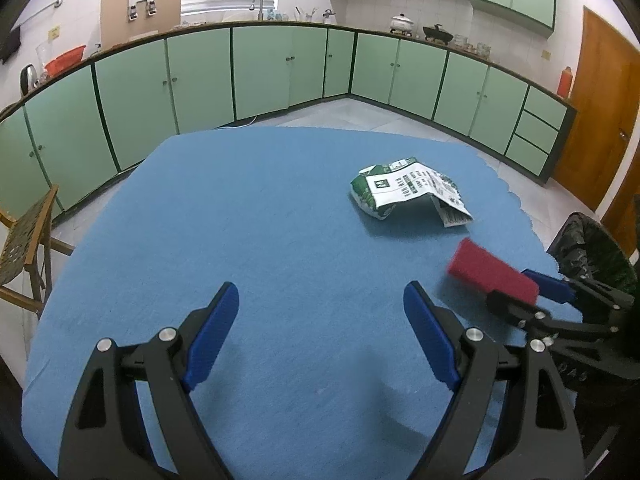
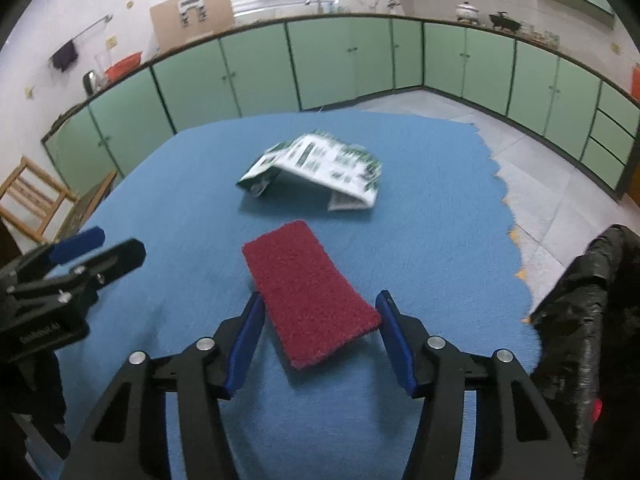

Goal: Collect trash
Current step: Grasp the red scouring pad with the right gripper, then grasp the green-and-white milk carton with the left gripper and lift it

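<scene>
A dark red scouring pad (image 2: 310, 294) is held between the fingers of my right gripper (image 2: 320, 312), lifted a little above the blue tablecloth (image 2: 440, 240); it also shows in the left wrist view (image 1: 492, 270). A crumpled green-and-white paper package (image 1: 408, 192) lies on the cloth further out, and it shows in the right wrist view too (image 2: 320, 168). My left gripper (image 1: 322, 300) is open and empty over the near middle of the cloth, to the left of the right gripper (image 1: 532, 292).
A bin lined with a black bag (image 2: 588, 304) stands off the table's right edge, also in the left wrist view (image 1: 596, 248). A wooden chair (image 1: 28, 248) stands at the left. Green kitchen cabinets (image 1: 260, 68) line the far walls.
</scene>
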